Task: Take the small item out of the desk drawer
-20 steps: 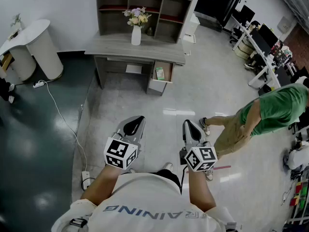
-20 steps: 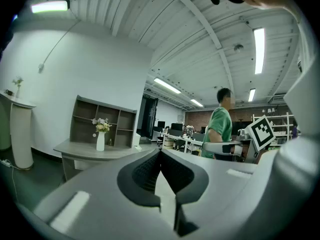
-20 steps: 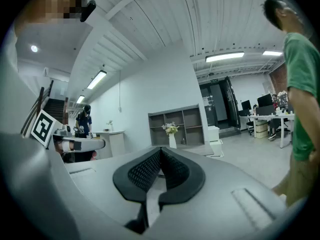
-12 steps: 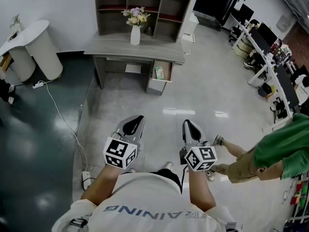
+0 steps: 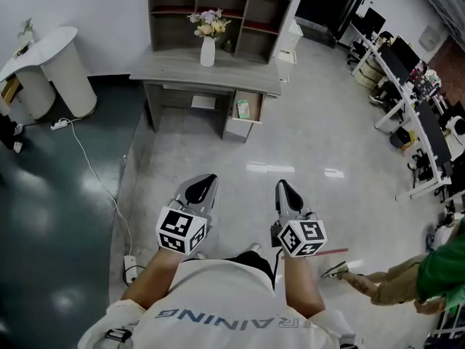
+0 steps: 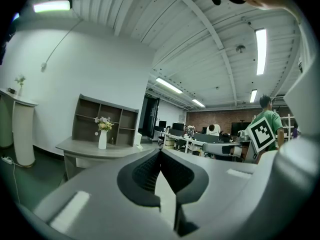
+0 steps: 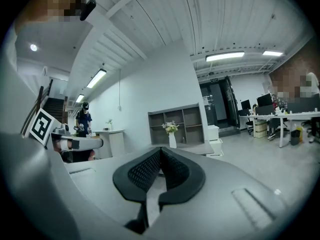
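Facing far-off grey wooden desk (image 5: 211,75), open drawer (image 5: 245,122) holding small green item (image 5: 243,109).
Holding grey left gripper (image 5: 203,181) and right gripper (image 5: 282,187) low, all 2 clamped closed, empty.

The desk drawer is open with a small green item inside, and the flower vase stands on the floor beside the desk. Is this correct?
Not quite. The head view shows the vase on the desk top, not on the floor. The drawer is indeed open with the small green item inside.
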Available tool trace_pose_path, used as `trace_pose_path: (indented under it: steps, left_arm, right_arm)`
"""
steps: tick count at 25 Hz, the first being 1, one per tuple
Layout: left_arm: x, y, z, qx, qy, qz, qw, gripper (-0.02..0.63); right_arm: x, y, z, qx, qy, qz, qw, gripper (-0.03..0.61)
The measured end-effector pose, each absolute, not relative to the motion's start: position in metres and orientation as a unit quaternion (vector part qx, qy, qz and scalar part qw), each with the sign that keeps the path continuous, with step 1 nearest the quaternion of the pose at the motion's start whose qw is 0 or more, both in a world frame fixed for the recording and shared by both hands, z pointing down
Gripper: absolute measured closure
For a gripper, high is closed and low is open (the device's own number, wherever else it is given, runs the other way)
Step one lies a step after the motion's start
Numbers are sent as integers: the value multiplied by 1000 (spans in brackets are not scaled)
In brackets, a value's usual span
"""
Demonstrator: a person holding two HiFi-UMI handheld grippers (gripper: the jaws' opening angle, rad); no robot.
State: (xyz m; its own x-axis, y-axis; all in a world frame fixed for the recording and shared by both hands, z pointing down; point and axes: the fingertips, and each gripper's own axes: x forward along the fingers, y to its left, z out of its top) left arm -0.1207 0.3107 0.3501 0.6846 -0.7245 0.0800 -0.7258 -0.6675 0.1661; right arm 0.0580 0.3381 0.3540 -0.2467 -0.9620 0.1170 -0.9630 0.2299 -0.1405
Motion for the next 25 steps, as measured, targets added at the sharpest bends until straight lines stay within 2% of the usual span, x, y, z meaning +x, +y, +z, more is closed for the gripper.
trace_pose_path:
  steps: [12, 19, 25]
  left_arm:
    - [-89, 280, 374, 912, -390, 15, 126, 614]
    - [-63, 231, 380, 899, -417, 31, 132, 614]
    - [-11, 177, 371, 893, -433, 36, 119, 614]
  right_arm:
    - [94, 316, 376, 625, -772, 119, 26, 565]
    - [125, 253, 380, 600, -789, 126, 25, 565]
    - [179, 191, 381, 584, -800, 135, 17, 565]
